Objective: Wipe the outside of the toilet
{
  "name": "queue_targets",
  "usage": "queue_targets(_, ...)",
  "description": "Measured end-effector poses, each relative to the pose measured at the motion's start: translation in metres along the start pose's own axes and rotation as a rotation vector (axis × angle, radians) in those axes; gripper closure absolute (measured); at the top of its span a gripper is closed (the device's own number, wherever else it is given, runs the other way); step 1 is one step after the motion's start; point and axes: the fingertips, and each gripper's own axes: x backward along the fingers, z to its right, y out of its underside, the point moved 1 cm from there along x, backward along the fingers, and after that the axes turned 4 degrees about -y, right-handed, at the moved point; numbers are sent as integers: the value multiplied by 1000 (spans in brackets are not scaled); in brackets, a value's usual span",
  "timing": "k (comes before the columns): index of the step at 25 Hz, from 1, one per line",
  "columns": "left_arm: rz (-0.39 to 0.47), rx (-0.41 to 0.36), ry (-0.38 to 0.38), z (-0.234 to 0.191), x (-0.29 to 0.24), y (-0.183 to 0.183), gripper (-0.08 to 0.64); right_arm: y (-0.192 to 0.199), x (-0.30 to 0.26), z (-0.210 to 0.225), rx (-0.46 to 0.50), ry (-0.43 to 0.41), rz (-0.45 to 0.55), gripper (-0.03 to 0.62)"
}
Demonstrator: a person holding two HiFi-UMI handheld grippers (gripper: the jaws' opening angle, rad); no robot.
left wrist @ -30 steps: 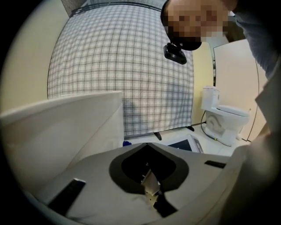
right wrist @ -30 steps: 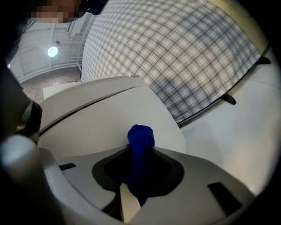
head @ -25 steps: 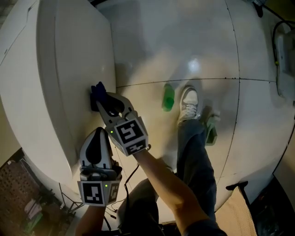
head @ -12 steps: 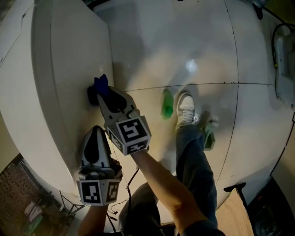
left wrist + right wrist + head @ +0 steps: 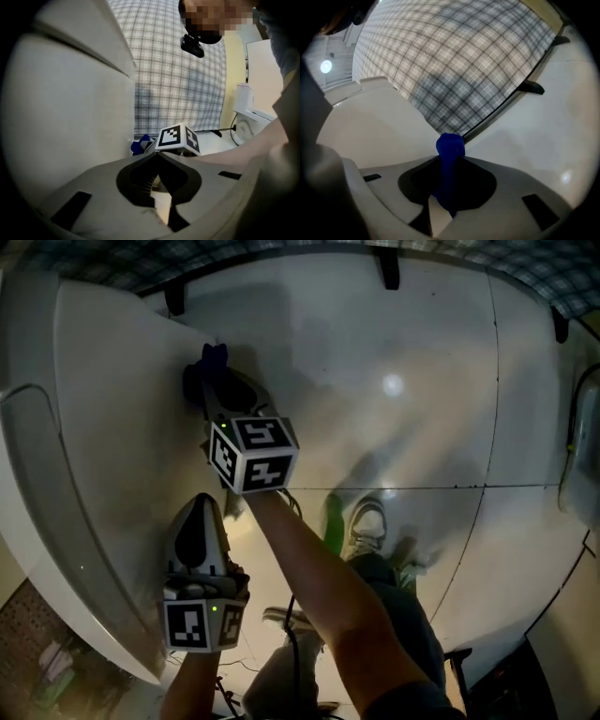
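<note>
The toilet (image 5: 112,437) is white and glossy, with a broad, smoothly curved outer wall. The blue cloth (image 5: 450,157) is a small deep-blue wad bunched into a narrow roll. The right gripper (image 5: 212,381) pinches it, and its tip presses against the toilet's outer side.

A bathroom: white toilet (image 5: 103,456), glossy floor tiles (image 5: 441,418), checked wall covering (image 5: 454,70) behind.

Right tongs (image 5: 449,160) extended, clamped on blue cloth (image 5: 450,144); left tongs (image 5: 158,154) closed behind.
</note>
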Motion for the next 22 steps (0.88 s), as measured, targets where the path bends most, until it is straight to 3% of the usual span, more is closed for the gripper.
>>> queue_targets(2,13,14,-19,-5,-23,-2,546,6,-19,17,-11,6,-36,500)
queue_targets(5,40,-35,-17,-10,-40,0,546,19,-30,32,-32,13,-73,499)
queue_targets(9,2,24,-14,-4,-36,14,546,50,-9,26,-42,-1,-106,500)
queue_targets(16,-38,-4,31,-4,41,58,546,123,77,-9,-49,21,-156,500)
queue_targets(22,-48,-50,94,-12,121,112,546,198,162,-42,-39,57,-137,500)
